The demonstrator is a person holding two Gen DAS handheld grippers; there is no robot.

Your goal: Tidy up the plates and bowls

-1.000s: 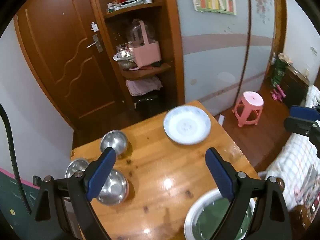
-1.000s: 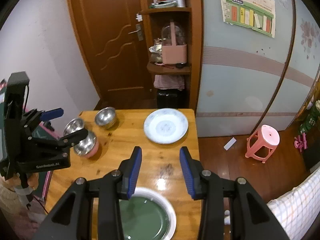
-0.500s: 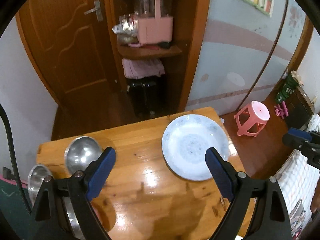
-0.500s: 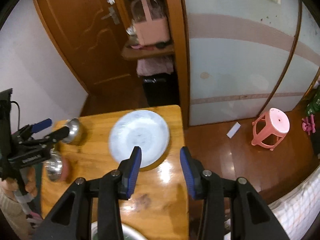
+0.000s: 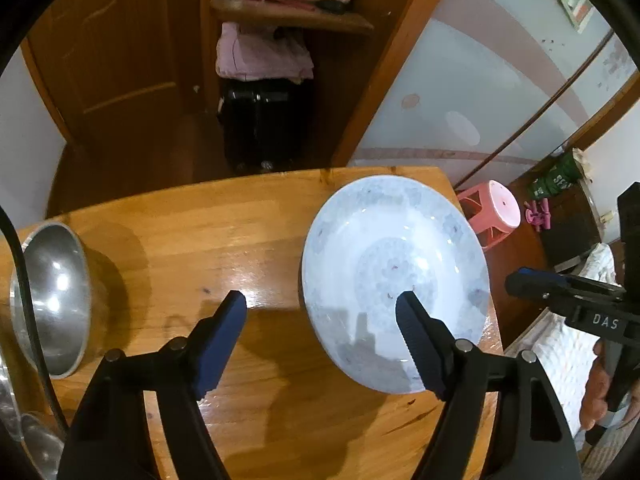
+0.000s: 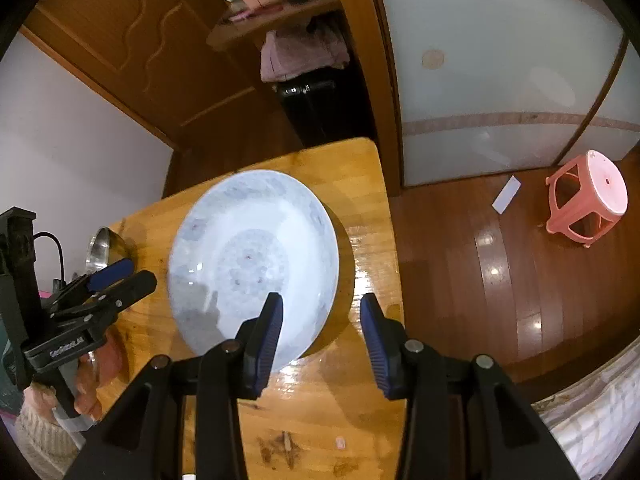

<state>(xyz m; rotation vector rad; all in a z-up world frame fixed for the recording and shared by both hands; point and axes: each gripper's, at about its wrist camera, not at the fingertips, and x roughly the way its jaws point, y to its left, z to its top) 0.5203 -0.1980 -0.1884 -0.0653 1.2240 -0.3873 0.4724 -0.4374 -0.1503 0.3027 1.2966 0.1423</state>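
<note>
Plates and bowls sit spread over my wooden table (image 5: 256, 240). Nearest my tools is the pale blue-patterned plate (image 5: 394, 280), which lies flat near the table's far right corner, its rim close to the right edge. At the left edge stands a steel bowl (image 5: 52, 296), well apart from the plate, with bare wood between them; below it at the frame's edge I make out more steel rims, too cut off to count.

My left gripper (image 5: 322, 312) points steeply down with its blue-padded jaws standing wide. They have just been closing a little, and nothing is pinched between them. Its right fingertip (image 5: 408, 312) hangs over the plate's inner well and the other one over bare wood, so the plate's left rim lies in the gap. I cannot tell whether either pad touches anything.

My right gripper (image 6: 320, 320) is also tilted steeply down, its jaws at a middling, fairly narrow gap and holding nothing. In the right wrist view its left pad (image 6: 270, 332) overlaps the plate's (image 6: 252, 264) near right rim, while the other pad hangs over the table (image 6: 372, 216) beside the plate; contact is not clear.

Each view catches the other tool at its side, gripped in my hand (image 6: 86, 384).

Beyond the table a pink stool (image 6: 588, 200) stands on the dark wood floor.
</note>
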